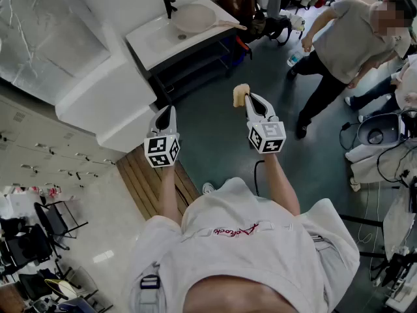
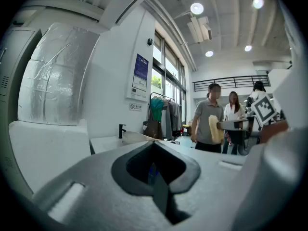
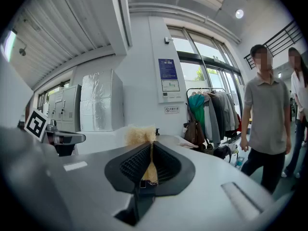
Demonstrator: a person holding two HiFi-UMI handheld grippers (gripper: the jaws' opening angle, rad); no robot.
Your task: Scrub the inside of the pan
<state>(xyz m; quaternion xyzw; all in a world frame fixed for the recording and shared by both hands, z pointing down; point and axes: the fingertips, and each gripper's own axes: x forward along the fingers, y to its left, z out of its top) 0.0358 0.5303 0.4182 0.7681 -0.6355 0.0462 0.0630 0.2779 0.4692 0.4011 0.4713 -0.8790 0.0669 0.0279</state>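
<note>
A: What has the right gripper [image 1: 249, 98] got?
B: Its jaws are pressed together on a yellow sponge [image 1: 240, 94]. A thin edge is pinched between the ribbed pads, and the fluffy rest sticks out past the tips.
A: And the left gripper [image 1: 167, 112]?
B: Its jaws are drawn fully together with nothing between them.
A: Where are the two held?
B: Both are up in the air in front of the wearer's chest, side by side but apart. Their marker cubes face the head camera, over a dark floor. In the left gripper view the sponge shows off to the right, about level with that gripper.
A: So where is the pan [image 1: 194, 17]?
B: On the white counter [image 1: 153, 44] ahead of the grippers, well apart from both. It lies just beside the black faucet [image 1: 170, 6], hollow side up, with its pale handle reaching towards the counter's right edge. I can't tell whether it sits in a basin or on the flat top.
A: Anything else around?
B: A person in a grey polo shirt [image 1: 345, 38] stands on the floor to the right, beyond the right gripper. A rail of hanging clothes [image 3: 211, 112] stands by the far wall near the windows. A strip of wooden flooring [image 1: 153, 181] runs below the left gripper
</note>
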